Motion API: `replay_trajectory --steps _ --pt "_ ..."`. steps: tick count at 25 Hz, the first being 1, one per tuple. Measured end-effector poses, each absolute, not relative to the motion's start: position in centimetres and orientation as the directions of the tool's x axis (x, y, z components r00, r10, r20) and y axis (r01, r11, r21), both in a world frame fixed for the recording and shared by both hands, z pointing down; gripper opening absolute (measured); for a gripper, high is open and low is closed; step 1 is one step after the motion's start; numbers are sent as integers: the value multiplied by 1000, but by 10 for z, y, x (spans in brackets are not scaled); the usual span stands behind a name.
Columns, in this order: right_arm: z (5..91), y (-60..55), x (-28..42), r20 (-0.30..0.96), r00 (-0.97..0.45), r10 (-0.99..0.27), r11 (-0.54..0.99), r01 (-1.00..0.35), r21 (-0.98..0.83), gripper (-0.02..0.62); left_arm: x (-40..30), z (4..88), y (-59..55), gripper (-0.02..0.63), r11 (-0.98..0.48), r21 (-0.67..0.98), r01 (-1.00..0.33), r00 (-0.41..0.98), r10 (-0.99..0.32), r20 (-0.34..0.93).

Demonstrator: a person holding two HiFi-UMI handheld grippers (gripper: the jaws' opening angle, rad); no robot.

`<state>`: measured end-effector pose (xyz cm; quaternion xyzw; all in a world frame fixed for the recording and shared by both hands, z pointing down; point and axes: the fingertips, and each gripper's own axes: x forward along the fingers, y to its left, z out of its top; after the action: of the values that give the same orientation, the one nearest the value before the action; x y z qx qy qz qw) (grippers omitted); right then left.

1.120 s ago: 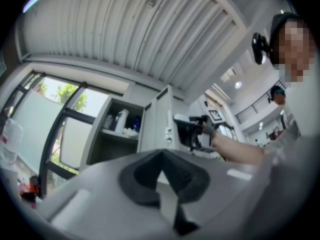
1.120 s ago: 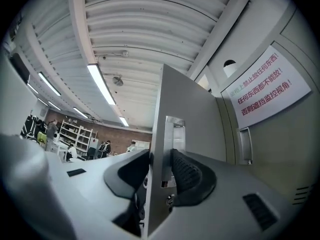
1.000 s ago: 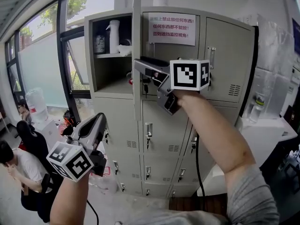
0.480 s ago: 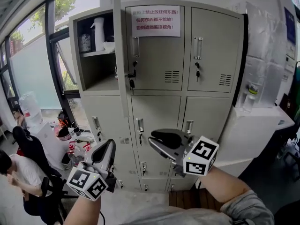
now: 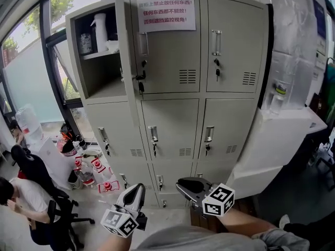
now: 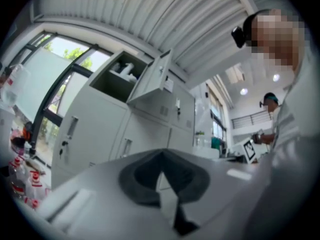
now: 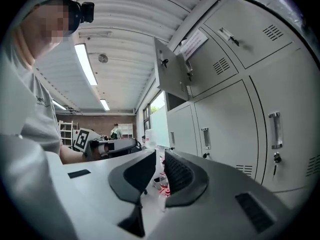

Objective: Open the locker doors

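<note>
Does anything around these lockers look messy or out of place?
One door, top left, stands open, showing a spray bottle; the rest in view look shut. Bottles lie scattered on the floor left of the lockers.

The right gripper (image 5: 191, 186) has left the open top-left door (image 5: 119, 61) at the upper middle of the frame. It has dropped to the bottom edge, right of centre. Its fingers have just been closing, with nothing between them. The left gripper (image 5: 133, 195) has sunk from the lower left to the bottom centre. The lower rows of the lockers (image 5: 172, 124) have come into view.
</note>
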<state>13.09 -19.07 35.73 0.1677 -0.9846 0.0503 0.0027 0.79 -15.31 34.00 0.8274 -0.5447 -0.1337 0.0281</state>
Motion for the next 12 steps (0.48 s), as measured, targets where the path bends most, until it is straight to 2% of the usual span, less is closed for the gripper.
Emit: replay_trajectory --steps 7,12 --pt "353 -201 120 8 -911 -411 906 -410 -103 53 -15 343 -156 5 -446 191 -874 418 -892 -173" --pt "355 -236 122 18 -837 -547 834 -547 -73 54 -43 354 -179 5 -503 221 -835 483 -864 -140"
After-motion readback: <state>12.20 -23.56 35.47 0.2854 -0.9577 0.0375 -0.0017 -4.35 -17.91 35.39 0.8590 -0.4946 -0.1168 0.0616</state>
